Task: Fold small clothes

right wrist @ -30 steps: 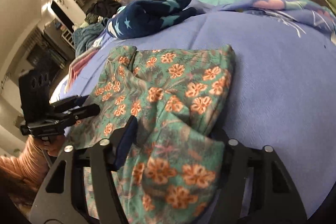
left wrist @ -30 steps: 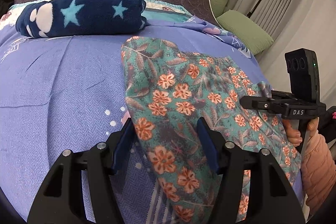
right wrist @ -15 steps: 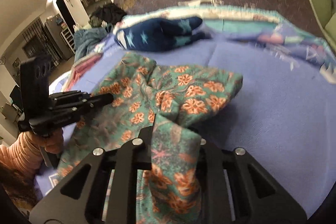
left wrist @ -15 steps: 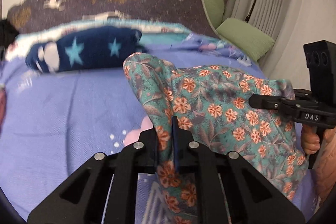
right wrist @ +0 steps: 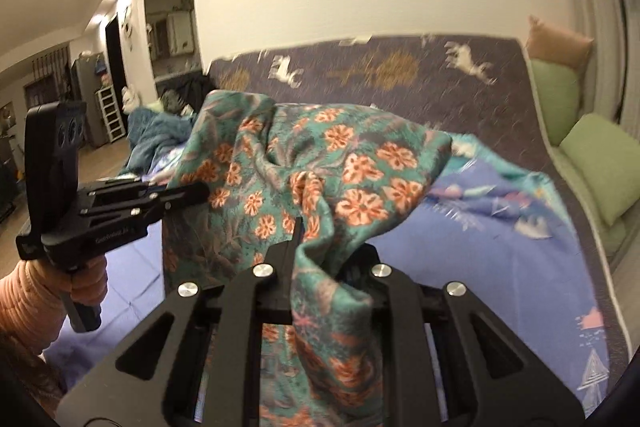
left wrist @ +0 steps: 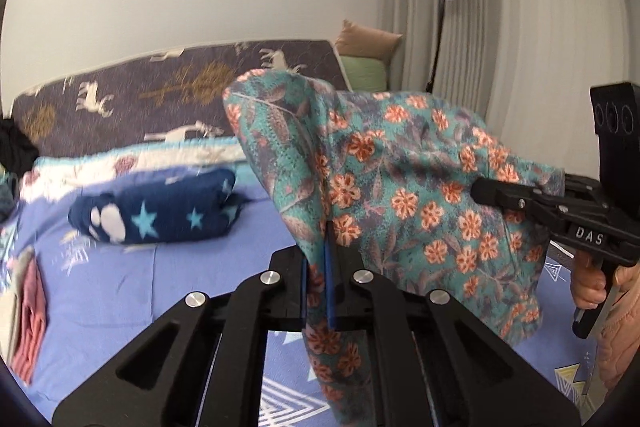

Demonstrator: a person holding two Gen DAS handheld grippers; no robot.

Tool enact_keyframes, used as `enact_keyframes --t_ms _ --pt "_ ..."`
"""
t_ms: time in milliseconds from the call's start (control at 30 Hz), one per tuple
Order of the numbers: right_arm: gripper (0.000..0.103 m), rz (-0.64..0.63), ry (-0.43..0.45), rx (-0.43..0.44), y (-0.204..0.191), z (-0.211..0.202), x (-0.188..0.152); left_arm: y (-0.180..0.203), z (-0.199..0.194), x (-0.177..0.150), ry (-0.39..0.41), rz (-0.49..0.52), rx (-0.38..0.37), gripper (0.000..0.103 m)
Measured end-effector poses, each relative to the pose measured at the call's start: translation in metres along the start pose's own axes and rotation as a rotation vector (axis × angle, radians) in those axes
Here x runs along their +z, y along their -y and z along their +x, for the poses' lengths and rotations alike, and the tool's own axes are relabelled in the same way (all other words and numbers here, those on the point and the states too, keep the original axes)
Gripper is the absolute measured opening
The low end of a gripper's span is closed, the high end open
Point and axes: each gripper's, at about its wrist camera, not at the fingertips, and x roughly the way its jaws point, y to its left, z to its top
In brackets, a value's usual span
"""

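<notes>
Nearest each camera, the teal cotton garment printed with orange flowers (left wrist: 400, 187) is pinched at one corner of its near edge. The left gripper (left wrist: 318, 267) has its fingers clenched tight on a thin fold that runs up between the blue pads and trails down below them, while the right gripper (right wrist: 316, 247) grips a thicker bunch of the same cloth, its fingers closed as far as that wad allows. In the left wrist view the right gripper sits off to the right, so the garment's held edge runs side to side between the two hands and its long axis lies across, not away from the person. The rest of the cloth billows up and forward from the fingers and hangs clear of the lilac-blue bedsheet (left wrist: 120, 291) underneath. Neither hand looks nearer to the bed's far side. The next move probably turns on carrying this shared edge forward together and laying it down flat, so that the free hem, which is now ahead of and below the fingers, meets it. Further off on the bed lies a rolled navy fleece with pale stars (left wrist: 156, 215), well apart from the garment, and beyond it stands the dark purple headboard cover with deer (left wrist: 168, 95).
</notes>
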Motion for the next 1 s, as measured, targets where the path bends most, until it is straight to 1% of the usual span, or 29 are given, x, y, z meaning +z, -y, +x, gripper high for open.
enact_keyframes --t_ms 133,233,400,533,700,1000 --pt "0.015 -0.012 0.042 -0.072 0.007 -0.014 0.019 0.018 0.004 0.025 0.020 0.036 -0.011 0.006" --pt "0.015 -0.026 0.058 -0.132 0.017 -0.017 0.035 0.026 0.015 0.050 0.026 0.073 -0.006 0.006" --pt "0.015 0.011 0.086 -0.193 0.049 -0.006 0.072 0.029 0.039 0.093 0.039 0.106 0.004 0.006" --pt "0.015 0.043 0.097 -0.208 0.070 0.014 0.094 0.030 0.058 0.115 0.047 0.122 0.033 0.006" --pt "0.015 0.069 0.079 -0.226 0.093 0.051 0.112 0.025 0.094 0.127 0.021 0.136 0.065 0.006" --pt "0.015 0.073 -0.010 -0.258 0.127 0.129 0.126 0.004 0.169 0.126 -0.071 0.110 0.105 0.006"
